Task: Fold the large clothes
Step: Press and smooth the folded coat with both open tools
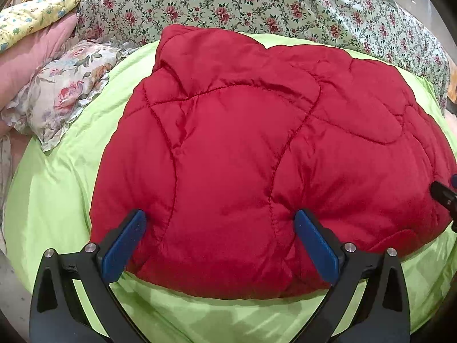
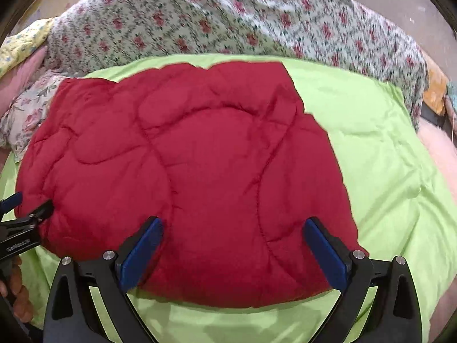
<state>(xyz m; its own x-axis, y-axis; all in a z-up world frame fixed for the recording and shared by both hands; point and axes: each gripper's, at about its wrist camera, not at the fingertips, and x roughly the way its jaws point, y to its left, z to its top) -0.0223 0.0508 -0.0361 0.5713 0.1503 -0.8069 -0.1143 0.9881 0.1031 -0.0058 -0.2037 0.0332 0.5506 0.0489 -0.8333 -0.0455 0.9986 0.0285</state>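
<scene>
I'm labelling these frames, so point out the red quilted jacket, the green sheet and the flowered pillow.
red quilted jacket (image 1: pixel 242 148): left wrist view, middle of its padded back.
green sheet (image 2: pixel 380 154): right wrist view, bare stretch right of the jacket.
flowered pillow (image 1: pixel 65 91): left wrist view, its printed face.

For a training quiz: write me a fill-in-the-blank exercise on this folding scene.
1. The quilted jacket is ____ in color.
2. It lies on a bright ____ sheet.
3. The left gripper and the right gripper both stand ____, pads pressed into the jacket's near edge.
4. Behind the sheet lies a ____-patterned cover.

Missing words: red; green; open; floral
</scene>
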